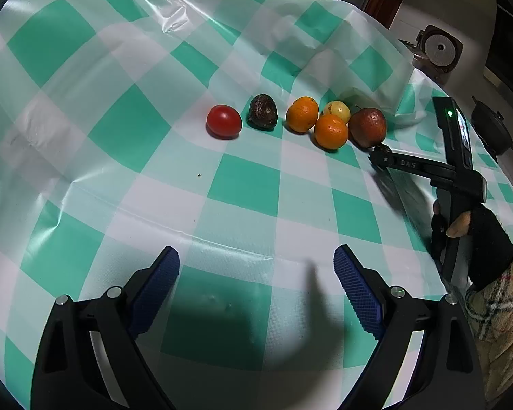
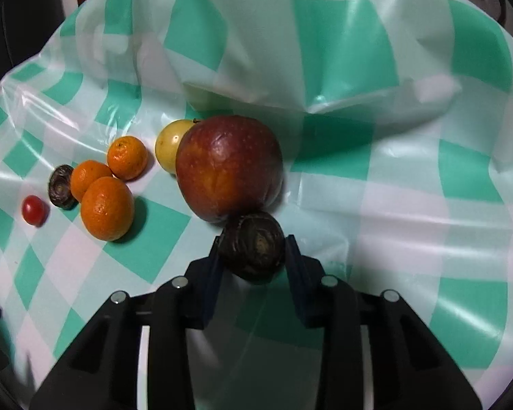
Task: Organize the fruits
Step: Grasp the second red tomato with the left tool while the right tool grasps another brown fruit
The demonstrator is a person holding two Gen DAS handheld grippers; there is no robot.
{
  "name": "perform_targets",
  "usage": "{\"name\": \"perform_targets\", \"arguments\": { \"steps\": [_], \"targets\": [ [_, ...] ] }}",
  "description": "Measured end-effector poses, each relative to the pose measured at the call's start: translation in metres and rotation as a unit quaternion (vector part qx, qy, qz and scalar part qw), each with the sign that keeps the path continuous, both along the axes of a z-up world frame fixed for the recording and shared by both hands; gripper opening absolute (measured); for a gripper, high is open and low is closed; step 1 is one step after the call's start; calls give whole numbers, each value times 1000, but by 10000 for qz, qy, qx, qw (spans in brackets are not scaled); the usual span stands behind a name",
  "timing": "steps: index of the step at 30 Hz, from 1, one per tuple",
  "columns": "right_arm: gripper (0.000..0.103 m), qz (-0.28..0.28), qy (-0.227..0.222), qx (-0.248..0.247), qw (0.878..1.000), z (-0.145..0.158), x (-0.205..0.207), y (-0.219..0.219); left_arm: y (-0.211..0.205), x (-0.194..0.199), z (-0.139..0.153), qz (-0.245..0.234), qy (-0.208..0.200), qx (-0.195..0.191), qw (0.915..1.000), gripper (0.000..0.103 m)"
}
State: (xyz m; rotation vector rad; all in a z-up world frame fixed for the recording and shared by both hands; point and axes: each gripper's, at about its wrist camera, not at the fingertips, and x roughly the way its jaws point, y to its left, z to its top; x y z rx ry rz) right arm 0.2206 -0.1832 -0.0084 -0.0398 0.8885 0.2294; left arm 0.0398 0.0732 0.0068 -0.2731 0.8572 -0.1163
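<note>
A row of fruit lies on the checked tablecloth (image 1: 242,184): a red tomato (image 1: 224,120), a dark brown wrinkled fruit (image 1: 263,111), two oranges (image 1: 302,114) (image 1: 331,131), a yellow fruit (image 1: 337,110) and a red apple (image 1: 367,127). My left gripper (image 1: 256,273) is open and empty, well in front of the row. My right gripper (image 2: 253,249) is shut on a second dark brown fruit (image 2: 253,246) and holds it right next to the apple (image 2: 227,167). The right wrist view shows three oranges (image 2: 106,208) (image 2: 87,177) (image 2: 126,157), the tomato (image 2: 34,210) and the other dark fruit (image 2: 61,186).
The plastic tablecloth (image 2: 410,205) is wrinkled and rises in folds behind the fruit. A dark pot (image 1: 492,130) and a round appliance (image 1: 439,49) stand beyond the table's right edge. The gloved hand (image 1: 478,239) holds the right gripper at the right.
</note>
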Motion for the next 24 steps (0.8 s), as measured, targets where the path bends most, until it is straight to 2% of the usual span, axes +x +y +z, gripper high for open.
{"name": "perform_targets", "arguments": {
  "steps": [6, 9, 12, 13, 14, 15, 18, 20, 24],
  "targets": [
    [36, 20, -171, 546, 9984, 5, -38, -8, -2, 1, -1, 7, 21, 38, 10000, 89],
    [36, -33, -167, 717, 9973, 5, -43, -10, -3, 17, -1, 83, 101, 116, 9998, 89],
    [36, -134, 9, 694, 9975, 0, -37, -11, -10, 47, 4, 179, 37, 555, 9983, 88],
    [36, -157, 81, 674, 9976, -3, -36, -11, -16, 62, 6, 187, -21, 884, 9959, 87],
    [36, -161, 116, 713, 9973, -4, -36, -10, -21, 74, 6, 185, -54, 1184, 9928, 83],
    [36, -165, 116, 789, 9967, -3, -37, -12, -25, 88, 5, 174, -10, 1377, 9903, 73],
    [36, -236, 153, 1120, 9933, -4, -39, -25, -17, 127, -2, 443, 277, 1465, 9878, 66],
    [36, -271, 169, 1273, 9913, -3, -40, -30, -11, 139, -4, 528, 369, 1516, 9863, 62],
    [36, -271, 183, 1331, 9906, -3, -41, -32, -16, 148, -4, 432, 369, 1941, 9793, 59]
  ]
}}
